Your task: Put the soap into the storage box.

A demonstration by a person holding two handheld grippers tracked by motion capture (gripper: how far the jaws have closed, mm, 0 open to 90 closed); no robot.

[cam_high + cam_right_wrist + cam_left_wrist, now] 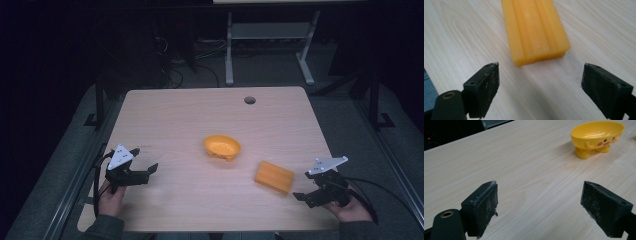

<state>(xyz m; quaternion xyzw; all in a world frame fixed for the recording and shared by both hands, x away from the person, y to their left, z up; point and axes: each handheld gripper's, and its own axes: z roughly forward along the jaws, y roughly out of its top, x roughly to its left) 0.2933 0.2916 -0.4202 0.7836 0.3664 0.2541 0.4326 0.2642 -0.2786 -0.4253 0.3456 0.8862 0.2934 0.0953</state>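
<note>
Orange block (273, 176) is lying flat on the worktop (175, 120), right of the yellow bowl (222, 147); we are holding the left tongs (145, 170) and right tongs (306, 196) released at the near corners. Left gripper view: we are pointing spread jaws toward the footed bowl (597, 137). Right gripper view: we are hovering released jaws just short of the block (534, 30).
</note>
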